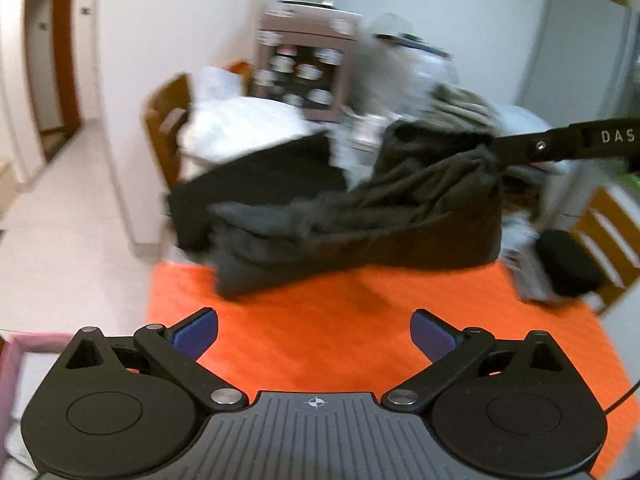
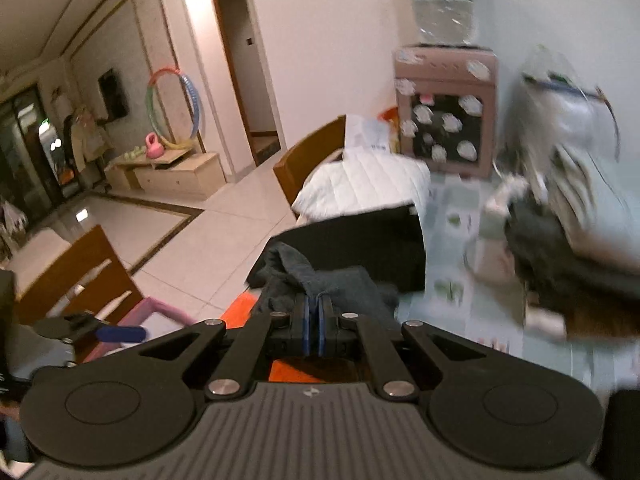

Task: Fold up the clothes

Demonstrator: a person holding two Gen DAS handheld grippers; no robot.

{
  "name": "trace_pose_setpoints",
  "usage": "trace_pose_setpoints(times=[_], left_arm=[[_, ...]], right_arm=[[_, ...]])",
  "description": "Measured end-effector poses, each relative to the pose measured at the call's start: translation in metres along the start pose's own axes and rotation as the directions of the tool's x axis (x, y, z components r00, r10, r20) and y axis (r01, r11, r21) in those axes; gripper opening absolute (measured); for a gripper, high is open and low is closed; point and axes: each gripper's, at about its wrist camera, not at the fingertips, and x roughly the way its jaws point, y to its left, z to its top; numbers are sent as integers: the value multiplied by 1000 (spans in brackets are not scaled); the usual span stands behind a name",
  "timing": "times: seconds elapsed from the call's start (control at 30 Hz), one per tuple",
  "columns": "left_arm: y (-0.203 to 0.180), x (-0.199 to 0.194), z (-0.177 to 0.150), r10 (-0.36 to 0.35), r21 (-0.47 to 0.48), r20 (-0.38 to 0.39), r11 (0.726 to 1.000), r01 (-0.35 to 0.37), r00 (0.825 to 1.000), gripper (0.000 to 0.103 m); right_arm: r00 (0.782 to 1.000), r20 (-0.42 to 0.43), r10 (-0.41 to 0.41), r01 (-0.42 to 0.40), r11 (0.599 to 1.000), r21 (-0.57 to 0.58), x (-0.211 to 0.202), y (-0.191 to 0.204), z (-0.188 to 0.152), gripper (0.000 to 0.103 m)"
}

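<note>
Nearest, left tool (image 1: 314, 334): blue pads spread wide, nothing between them, hovering over bare orange mat (image 1: 340, 344) on the desk. Empty.

Just beyond, dark grey garment (image 1: 360, 216): bunched, half lifted, near-left end trailing on the mat's far edge, far-right end hoisted. Long axis slanting from low near-left up to high far-right. Low loose end lying straight ahead of the left tool, slightly left; judged the nearer hand for that end.

Right tool (image 1: 496, 148): entering from the right in the left view, tips buried in the raised end of the cloth. In its own view (image 2: 314, 320), pads pressed nearly together with a grey fold pinched between them, cloth draping away in front.

Behind the garment: flat black cloth (image 1: 256, 176) across the desk's far-left part. Small black pouch (image 1: 568, 264) at the right edge.

Farther: heap of other clothes (image 1: 456, 104), blurred. Wooden chair (image 1: 168, 120) with white quilt (image 1: 236, 120) at far left. Brown box (image 2: 446, 112) against the wall.

Judgement: garment being drawn out of the heap, not yet spread; coming move hinges on the left tool reaching forward for the trailing end so the cloth can be stretched along its length.
</note>
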Motion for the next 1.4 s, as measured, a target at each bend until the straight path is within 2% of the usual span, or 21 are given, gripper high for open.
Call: trace_pose_setpoints(times=[0.03,0.1,0.2,0.33,0.53,0.67,0.77,0.93,1.07,1.23,1.4], left_arm=[[-7,-3,-3,-33,5,-7,999,33,999,93],[-24,-10,-11,-79,23,-8,997,79,997,87],[-45,-16,-23,-116,68,-16,991,117,993,84],[-63,-20,-41,-171,96,-60,980,177,983,77],[-99,-20,-64,-276,123,-149,948,295,950,63],[-131,-20,-73,-318,154,-177,926,345,932,60],[-157,-19,-79,-317,181,-182,919,349,931,59],[-194,-14,-82,-322,166,-189,920,354,927,60],[-219,-4,-84,-295,137,-174,937,320,939,58],[-245,-2,-80,-289,104,-107,948,300,951,44],[-269,10,-78,-280,77,-76,955,286,957,44]], right_arm=[[1000,-5,3,-3,1000,19,-13,1,-9,5],[1000,-23,14,-12,998,66,-34,4,-27,5],[999,-49,23,-17,992,128,-66,9,-58,5],[997,-73,-26,41,975,218,-105,4,-97,5],[992,-84,-91,114,940,323,-147,-18,-130,5],[991,-84,-106,128,933,335,-161,-31,-140,5],[993,-80,-91,113,935,336,-167,-44,-138,5],[996,-75,-44,66,944,324,-174,-70,-132,5],[997,-82,5,21,950,311,-177,-91,-132,5],[994,-98,54,-22,954,297,-179,-116,-138,5],[990,-111,90,-54,955,292,-180,-142,-147,5]])
